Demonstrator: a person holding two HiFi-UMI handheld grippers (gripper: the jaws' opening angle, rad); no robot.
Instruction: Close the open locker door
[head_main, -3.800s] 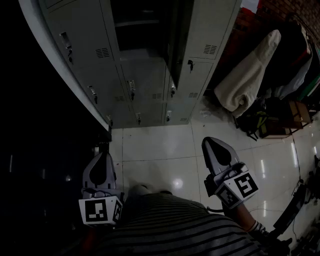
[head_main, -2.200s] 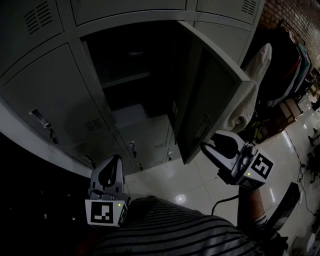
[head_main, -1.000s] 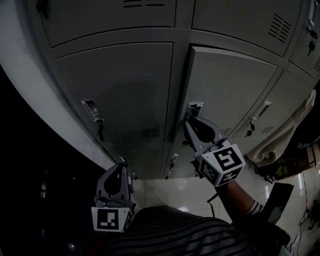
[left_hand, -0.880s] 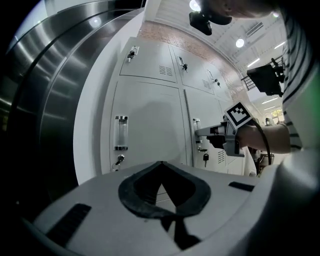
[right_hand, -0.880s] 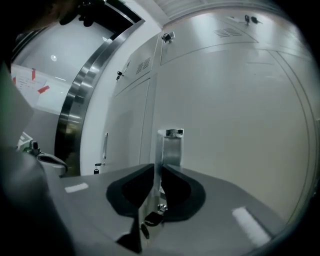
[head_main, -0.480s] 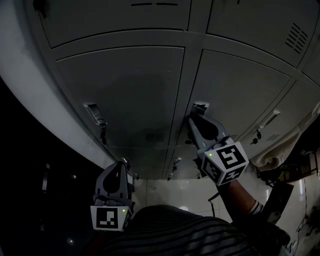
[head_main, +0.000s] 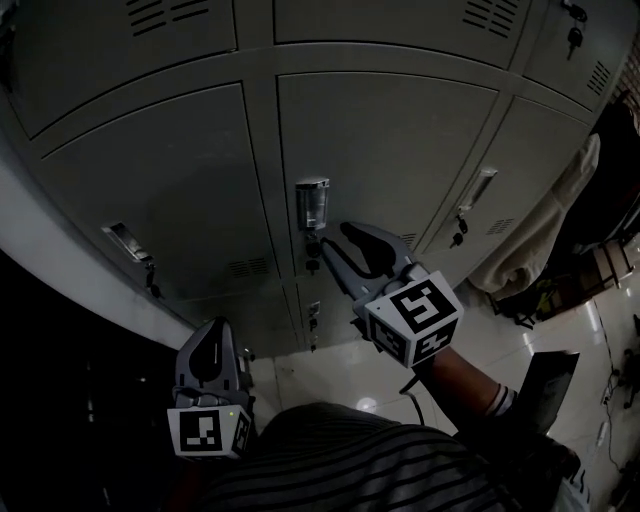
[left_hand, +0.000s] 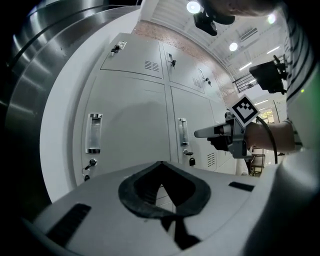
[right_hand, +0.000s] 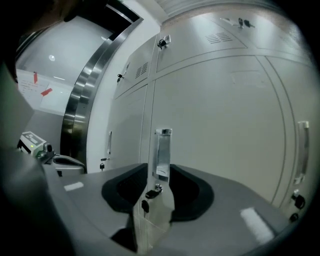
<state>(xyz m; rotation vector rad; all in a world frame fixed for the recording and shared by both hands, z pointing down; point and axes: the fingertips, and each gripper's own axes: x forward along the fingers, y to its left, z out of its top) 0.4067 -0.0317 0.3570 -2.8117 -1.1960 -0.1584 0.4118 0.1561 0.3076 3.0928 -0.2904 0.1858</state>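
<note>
The locker door (head_main: 380, 150) lies flush with its neighbours, shut. Its clear handle (head_main: 312, 203) has a keyed lock (head_main: 312, 248) just beneath. My right gripper (head_main: 338, 245) hovers just below and right of that handle, a little off the door. Its jaws are opening and nothing is between them. Through their gap in the right gripper view (right_hand: 157, 172) I see the handle (right_hand: 162, 152) and the key (right_hand: 146, 204). My left gripper (head_main: 212, 332) hangs low at the left, shut and empty, well away from the lockers. In the left gripper view (left_hand: 161, 165) the right gripper (left_hand: 200, 133) shows in front of the door (left_hand: 200, 130).
Closed grey lockers (head_main: 150, 190) fill the wall around the door. A cloth-draped heap (head_main: 540, 230) and clutter stand to the right on the glossy tile floor (head_main: 350, 375). A steel column (left_hand: 30, 75) borders the lockers on the left. The person's striped shirt (head_main: 330, 460) fills the bottom.
The open door swung shut under the right gripper. Since half a second ago that gripper has drawn back from the handle and its jaws have spread. The left gripper has stayed low.
</note>
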